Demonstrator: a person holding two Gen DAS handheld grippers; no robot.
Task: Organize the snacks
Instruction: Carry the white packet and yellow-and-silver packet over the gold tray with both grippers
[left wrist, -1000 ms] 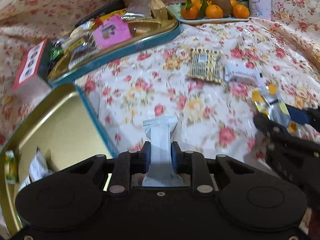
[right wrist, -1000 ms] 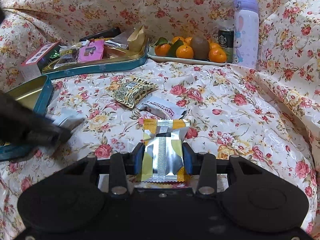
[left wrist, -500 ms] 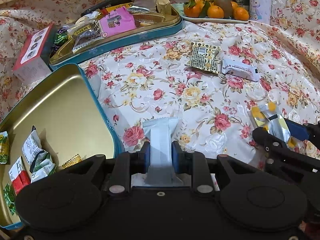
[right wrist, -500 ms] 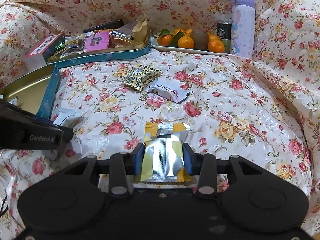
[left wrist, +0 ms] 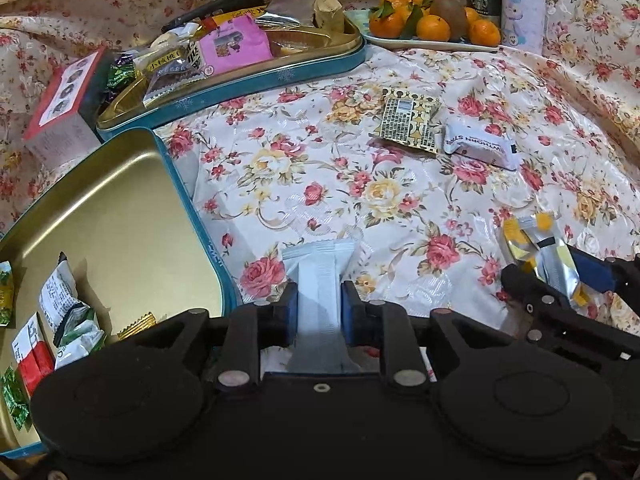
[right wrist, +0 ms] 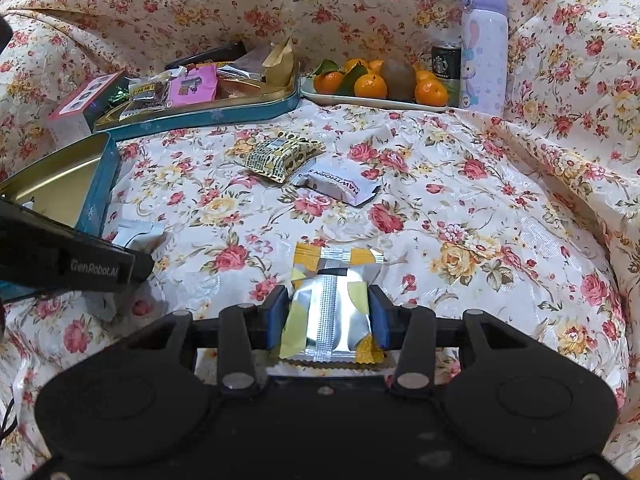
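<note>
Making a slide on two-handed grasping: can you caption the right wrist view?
Right gripper clamps a silver-yellow snack packet above the floral cloth; two packets lie ahead.

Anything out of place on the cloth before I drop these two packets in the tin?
Two snacks lie loose on the floral cloth, outside both tins: a black-and-gold patterned packet and a white Hawthorn packet, touching. Nothing is spilled or damaged.

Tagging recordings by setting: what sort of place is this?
Most likely a home, perhaps a sofa or bed, draped in a floral cloth. Household clues: a fruit plate, a purple flask, and open snack tins. No shop or lab fittings show.
</note>
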